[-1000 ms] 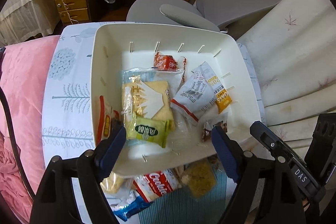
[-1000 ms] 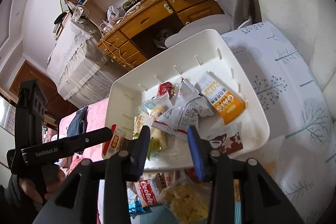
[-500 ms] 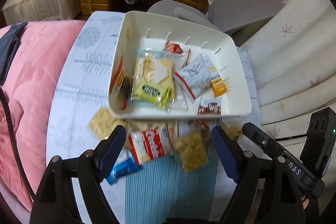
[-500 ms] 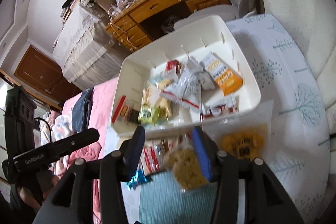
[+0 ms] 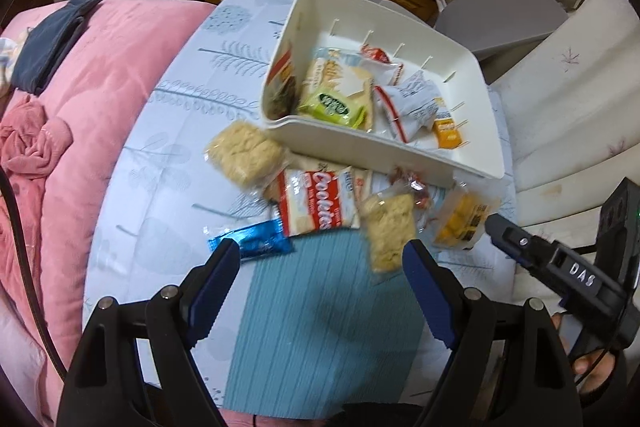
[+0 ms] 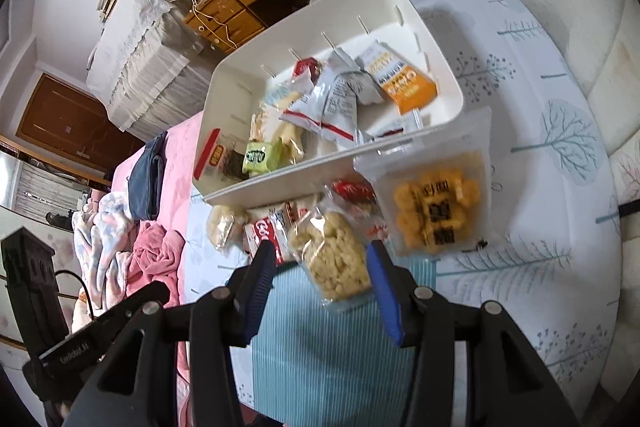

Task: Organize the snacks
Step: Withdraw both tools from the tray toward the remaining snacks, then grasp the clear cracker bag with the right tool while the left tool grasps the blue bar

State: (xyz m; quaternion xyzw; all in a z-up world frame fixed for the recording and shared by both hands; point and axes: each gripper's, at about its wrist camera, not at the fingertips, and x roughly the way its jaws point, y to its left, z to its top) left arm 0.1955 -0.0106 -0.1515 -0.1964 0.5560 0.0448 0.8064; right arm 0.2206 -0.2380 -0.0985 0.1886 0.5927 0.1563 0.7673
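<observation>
Now | left gripper (image 5: 321,273) jaws apart over teal mat (image 5: 320,315) | right gripper (image 6: 321,269) jaws apart around puffed-rice pack (image 6: 332,259) | bin (image 6: 280,183) far, holding snacks | left view alone shows blue wrapper (image 5: 256,245).

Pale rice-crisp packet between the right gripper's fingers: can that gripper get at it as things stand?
Probably yes. The right gripper is open, with the rice-crisp packet lying between its fingers on the table; nothing covers it.

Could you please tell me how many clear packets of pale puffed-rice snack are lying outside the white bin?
2: one packet left of the Cookies pack, one packet between the right gripper fingers. Others may hide under the white bin.
</observation>
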